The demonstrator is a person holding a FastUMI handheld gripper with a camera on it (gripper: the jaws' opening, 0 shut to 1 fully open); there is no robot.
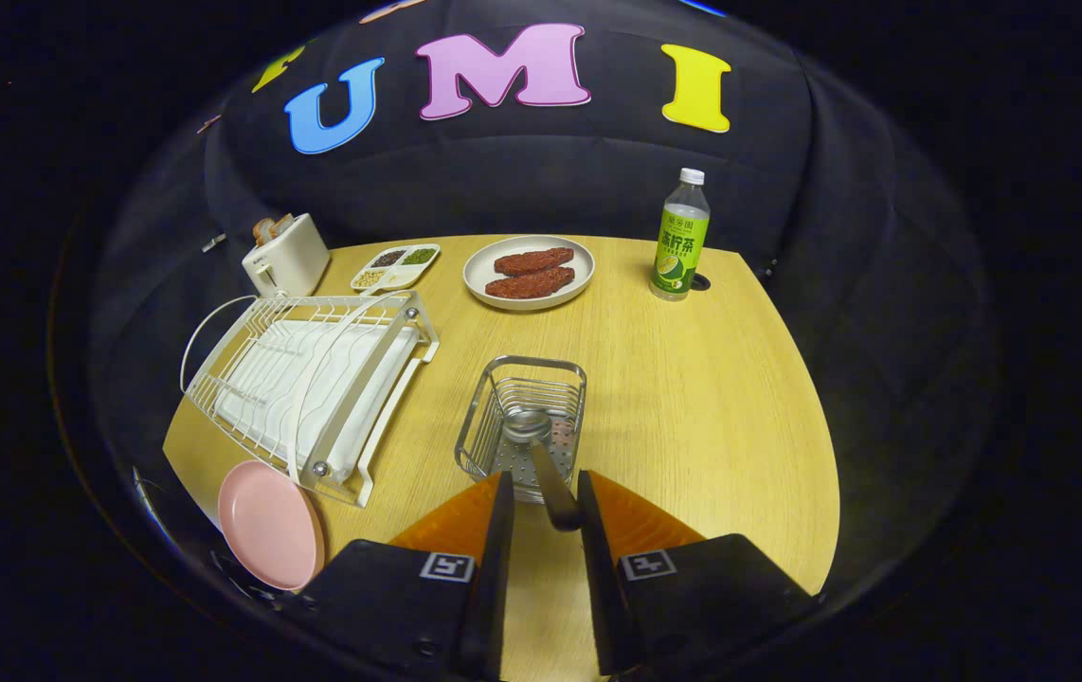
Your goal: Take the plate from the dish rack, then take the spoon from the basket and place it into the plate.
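**Spoon gripped, plate waiting off to the side**

Wooden worktop [693,398] is carrying everything in the booth, with black cloth hanging behind it. Near the middle a wire basket [522,417] is standing just ahead of the tongs [546,507], and the spoon [541,455] is lying with its bowl inside the basket and its handle reaching back between the two fingers. The fingers are standing close on either side of that handle and seem to be pressing on it, so the tongs are looking clamped on the spoon.

To the left, the white dish rack [314,379] is sitting with no plate in its slots, while the pink plate [271,526] is resting on the worktop just beside the rack's near corner. That suggests the first step is done. The spoon is being taken from the basket now; what is left is lifting it clear and carrying it left to the plate.

Farther back, a toaster [285,254], a divided tray [396,266], a dish of meat [529,272] and a green bottle [680,242] are standing well apart from the work.
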